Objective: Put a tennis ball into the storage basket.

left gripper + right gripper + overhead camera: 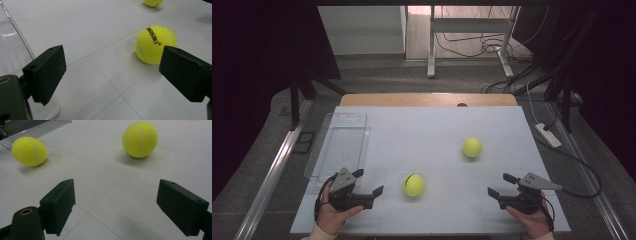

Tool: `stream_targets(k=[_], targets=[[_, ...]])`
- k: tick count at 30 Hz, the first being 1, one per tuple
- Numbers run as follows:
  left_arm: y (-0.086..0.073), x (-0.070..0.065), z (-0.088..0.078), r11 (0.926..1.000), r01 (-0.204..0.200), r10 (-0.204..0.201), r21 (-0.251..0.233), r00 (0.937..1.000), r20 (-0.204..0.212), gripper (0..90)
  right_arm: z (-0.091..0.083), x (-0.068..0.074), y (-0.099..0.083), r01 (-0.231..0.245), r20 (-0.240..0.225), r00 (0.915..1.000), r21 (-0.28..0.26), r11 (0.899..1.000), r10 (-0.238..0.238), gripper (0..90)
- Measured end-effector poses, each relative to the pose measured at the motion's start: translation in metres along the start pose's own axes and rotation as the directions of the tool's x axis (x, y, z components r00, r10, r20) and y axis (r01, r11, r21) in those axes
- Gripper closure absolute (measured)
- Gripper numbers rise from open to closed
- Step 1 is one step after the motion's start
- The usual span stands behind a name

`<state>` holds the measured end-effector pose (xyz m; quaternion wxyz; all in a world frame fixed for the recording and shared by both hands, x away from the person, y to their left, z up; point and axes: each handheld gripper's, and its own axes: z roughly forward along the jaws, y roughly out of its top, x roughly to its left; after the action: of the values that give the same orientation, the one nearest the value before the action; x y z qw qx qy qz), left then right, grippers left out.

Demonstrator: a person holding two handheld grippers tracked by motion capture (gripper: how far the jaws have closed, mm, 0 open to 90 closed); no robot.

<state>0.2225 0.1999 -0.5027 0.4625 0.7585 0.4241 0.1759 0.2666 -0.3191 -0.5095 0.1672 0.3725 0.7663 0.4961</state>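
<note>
Left gripper [371,183] gaping wide, nearing near tennis ball [414,184]; left gripper view revealing its black lettering. Right gripper [502,184] gaping, empty; far tennis ball [472,147] sitting apart on tabletop [422,130].

Even overhead light, soft shadows, dark surroundings, slightly blurred close views.
</note>
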Motion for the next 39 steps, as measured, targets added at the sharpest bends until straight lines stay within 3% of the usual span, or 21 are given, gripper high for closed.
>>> stream_targets(k=[15, 39], targets=[[-0.0028, 0.0011, -0.0039, 1.0, 0.008, -0.008, 0.001, 1.0, -0.005, 8.3, 0.0023, -0.0014, 0.0021, -0.016, -0.006, 0.9999, -0.005, 1.0, 0.016, 15.5], [0.0069, -0.0036, -0.0041, 0.9997, 0.011, -0.011, 0.022, 0.9999, 0.002, 8.4, 0.0002, -0.001, 0.0023, -0.01, -0.001, 1.0, -0.009, 1.0, 0.01, 15.6]])
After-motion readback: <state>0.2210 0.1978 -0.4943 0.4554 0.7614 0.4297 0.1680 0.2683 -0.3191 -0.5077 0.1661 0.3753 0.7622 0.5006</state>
